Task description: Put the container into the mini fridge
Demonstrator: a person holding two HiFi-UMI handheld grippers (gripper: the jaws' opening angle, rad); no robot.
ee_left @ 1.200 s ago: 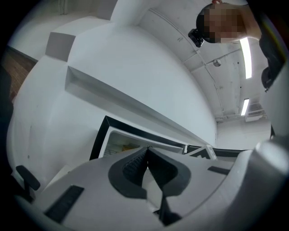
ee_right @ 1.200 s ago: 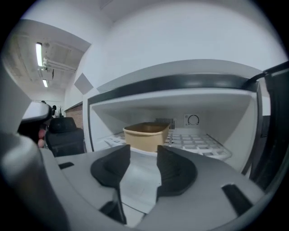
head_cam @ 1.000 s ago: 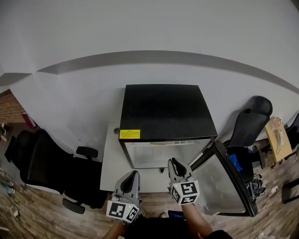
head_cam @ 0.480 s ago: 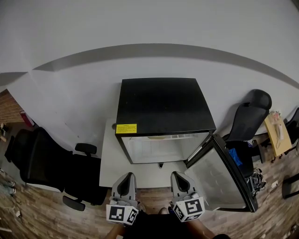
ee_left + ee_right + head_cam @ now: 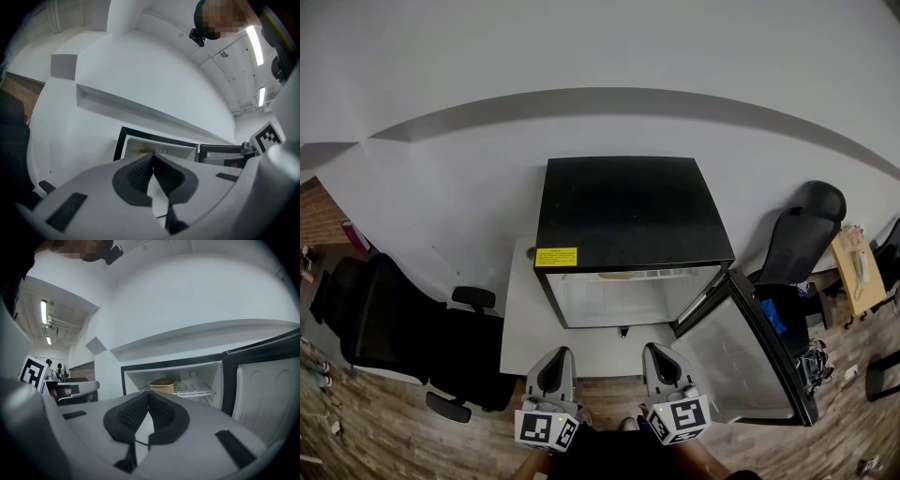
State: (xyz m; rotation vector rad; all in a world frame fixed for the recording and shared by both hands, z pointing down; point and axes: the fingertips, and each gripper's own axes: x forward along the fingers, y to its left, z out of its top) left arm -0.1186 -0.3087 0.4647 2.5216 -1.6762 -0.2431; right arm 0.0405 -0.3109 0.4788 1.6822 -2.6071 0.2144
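Container [image 5: 163,386] sits on the wire shelf [image 5: 195,389] inside the mini fridge [image 5: 628,217], whose door [image 5: 748,361] stands open. Left gripper [image 5: 556,364] and right gripper [image 5: 661,362] hover side by side in front, fingers fully closed, holding nothing.

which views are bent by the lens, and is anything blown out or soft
Head view: strong fisheye, the wall ledge bows into an arc; even light, mini fridge sharp. Left gripper view: ceiling lights glare white, left gripper body soft up close. Right gripper view: dark round corners, container in the fridge fairly clear.
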